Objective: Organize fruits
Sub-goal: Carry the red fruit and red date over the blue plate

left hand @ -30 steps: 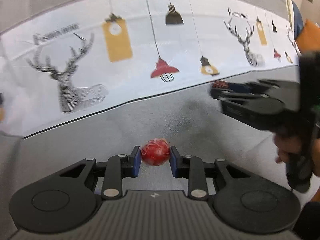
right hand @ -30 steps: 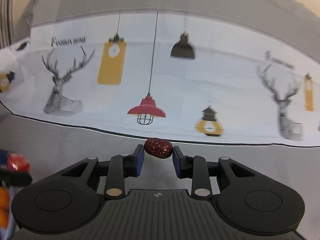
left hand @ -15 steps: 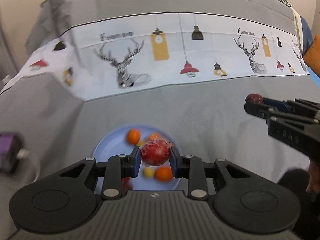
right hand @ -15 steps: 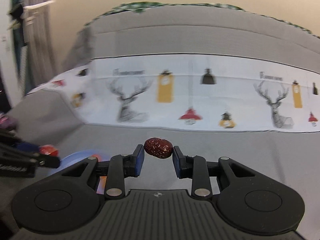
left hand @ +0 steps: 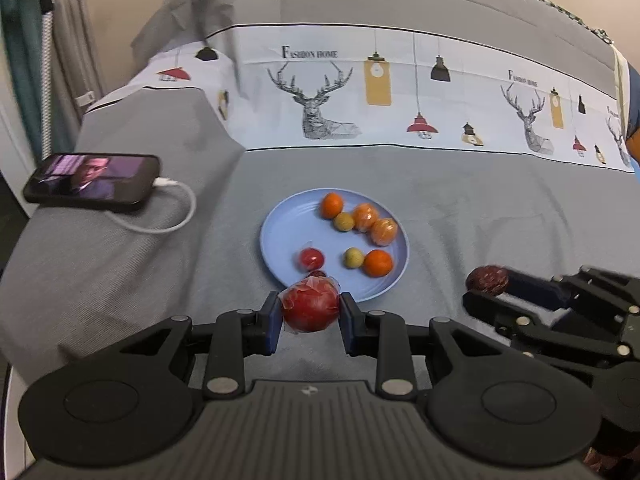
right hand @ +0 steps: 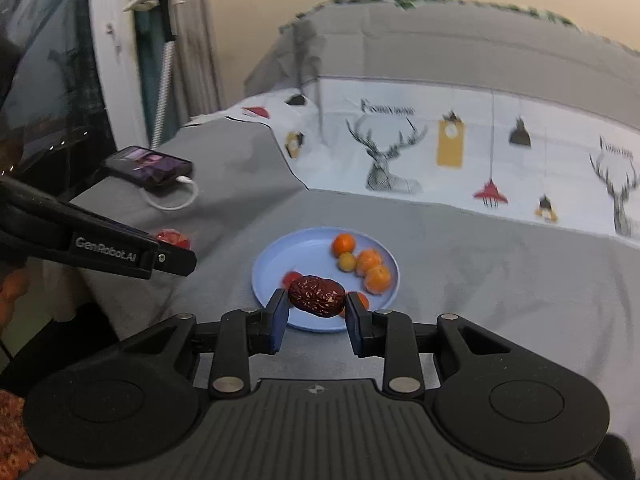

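My left gripper (left hand: 310, 314) is shut on a red wrapped fruit (left hand: 310, 307) and holds it above the near rim of a blue plate (left hand: 280, 236). The plate holds several small orange, yellow-green and red fruits. My right gripper (right hand: 317, 312) is shut on a dark red date (right hand: 316, 295), raised just short of the plate (right hand: 272, 264). The right gripper also shows at the right of the left wrist view (left hand: 486, 280), and the left gripper shows at the left of the right wrist view (right hand: 176, 250).
The plate sits on a grey cloth with a white deer-print band (left hand: 400, 92) behind it. A phone (left hand: 92, 178) with a lit screen and white cable (left hand: 168, 216) lies to the left on a raised grey fold.
Both grippers have pulled back and tilted down from close to the deer-print band. The plate and phone have come into view. Each gripper has kept its fruit.
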### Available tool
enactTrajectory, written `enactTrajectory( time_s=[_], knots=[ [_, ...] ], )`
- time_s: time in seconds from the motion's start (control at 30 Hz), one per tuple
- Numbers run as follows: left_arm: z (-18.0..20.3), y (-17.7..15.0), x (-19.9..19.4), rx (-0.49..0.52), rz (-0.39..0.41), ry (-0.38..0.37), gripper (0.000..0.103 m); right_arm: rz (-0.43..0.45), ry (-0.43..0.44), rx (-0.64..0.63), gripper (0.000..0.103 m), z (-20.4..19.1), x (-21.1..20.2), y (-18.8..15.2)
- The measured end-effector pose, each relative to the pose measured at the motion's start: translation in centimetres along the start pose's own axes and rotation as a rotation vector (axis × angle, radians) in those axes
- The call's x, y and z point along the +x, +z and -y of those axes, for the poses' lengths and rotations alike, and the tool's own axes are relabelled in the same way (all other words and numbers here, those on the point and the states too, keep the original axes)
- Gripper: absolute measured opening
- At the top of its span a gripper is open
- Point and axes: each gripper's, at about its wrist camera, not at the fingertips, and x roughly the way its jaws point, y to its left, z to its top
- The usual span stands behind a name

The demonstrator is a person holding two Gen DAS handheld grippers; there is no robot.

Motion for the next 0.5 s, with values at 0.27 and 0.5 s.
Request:
enactTrajectory(
  time_s=[0.27, 0.5],
  knots=[
    [-0.2, -1.7, -1.6, -0.046, 0.039, -0.013, 0.033, 0.002, 0.003, -0.041, 0.032, -1.0, -1.2, -0.4],
    [-0.3, -1.9, -1.4, -0.045, 0.034, -0.012, 0.033, -0.019, 0.018, -0.045, 0.032, -1.4, -0.8, -0.6]
  ],
)
